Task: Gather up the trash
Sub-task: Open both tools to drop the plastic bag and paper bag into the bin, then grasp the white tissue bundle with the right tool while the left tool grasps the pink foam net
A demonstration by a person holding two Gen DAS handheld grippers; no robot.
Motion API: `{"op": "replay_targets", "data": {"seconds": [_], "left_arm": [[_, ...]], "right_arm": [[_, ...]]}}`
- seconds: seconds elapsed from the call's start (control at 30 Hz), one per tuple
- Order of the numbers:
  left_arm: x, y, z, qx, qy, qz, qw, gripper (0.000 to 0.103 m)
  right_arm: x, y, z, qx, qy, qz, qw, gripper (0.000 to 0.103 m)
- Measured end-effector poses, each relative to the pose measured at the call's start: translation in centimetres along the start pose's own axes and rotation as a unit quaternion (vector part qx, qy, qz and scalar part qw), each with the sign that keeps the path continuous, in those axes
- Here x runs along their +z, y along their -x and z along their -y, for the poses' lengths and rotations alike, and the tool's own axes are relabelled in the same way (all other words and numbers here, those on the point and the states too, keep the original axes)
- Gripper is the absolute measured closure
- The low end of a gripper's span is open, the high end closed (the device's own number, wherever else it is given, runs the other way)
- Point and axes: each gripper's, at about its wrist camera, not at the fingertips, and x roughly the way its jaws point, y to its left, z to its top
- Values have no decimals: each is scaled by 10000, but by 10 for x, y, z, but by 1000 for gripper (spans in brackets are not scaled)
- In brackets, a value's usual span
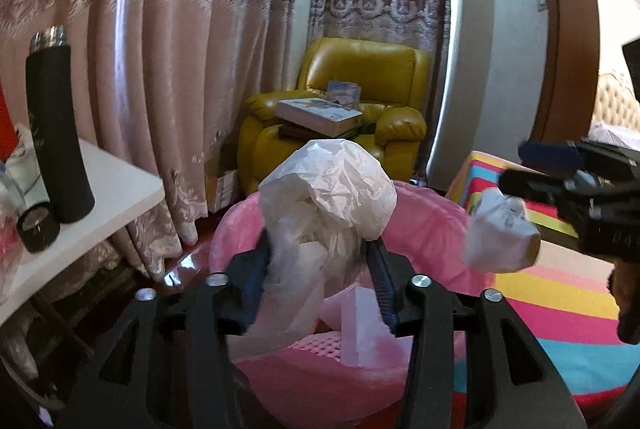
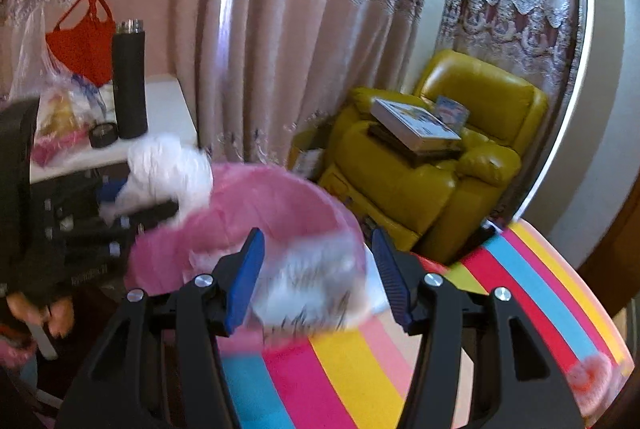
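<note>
A pink trash bin lined with a pink bag [image 1: 432,225] stands on the floor by the striped mat; it also shows in the right wrist view [image 2: 256,201]. My left gripper [image 1: 318,265] is over the bin, its jaws apart with a crumpled white plastic bag [image 1: 332,189] between them. My right gripper [image 2: 320,273] is open; a blurred white wrapper [image 2: 308,289] is between its fingers, seemingly dropping. In the left wrist view the right gripper [image 1: 560,189] is at the right with that white wrapper [image 1: 500,233] just below its tips.
A white table [image 1: 116,189] at left holds a black thermos [image 1: 56,125], a black lid [image 1: 38,229] and bags. A yellow armchair [image 1: 360,101] with books stands behind the bin. A rainbow-striped mat [image 2: 400,369] lies at right. Curtains hang behind.
</note>
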Motion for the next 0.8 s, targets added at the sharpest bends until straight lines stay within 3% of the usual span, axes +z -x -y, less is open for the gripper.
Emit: {"op": "replay_targets", "data": {"seconds": [0.13, 0.2, 0.43, 0.63, 0.8], "left_arm": [[-6, 3, -3, 140, 15, 75, 9999, 23], [-10, 9, -1, 162, -71, 177, 9997, 13], [-13, 19, 23, 145, -414, 324, 9985, 12], [-9, 24, 61, -341, -593, 345, 9971, 12], [-18, 17, 126, -876, -1116, 138, 9898, 12]], "right_arm": [[15, -4, 8, -30, -263, 201, 9994, 30], [14, 6, 11, -44, -288, 333, 9990, 25], [-25, 52, 38, -366, -466, 352, 9976, 25], [-75, 83, 75, -723, -784, 200, 9941, 24], [-123, 110, 116, -1128, -1207, 18, 9863, 22]]}}
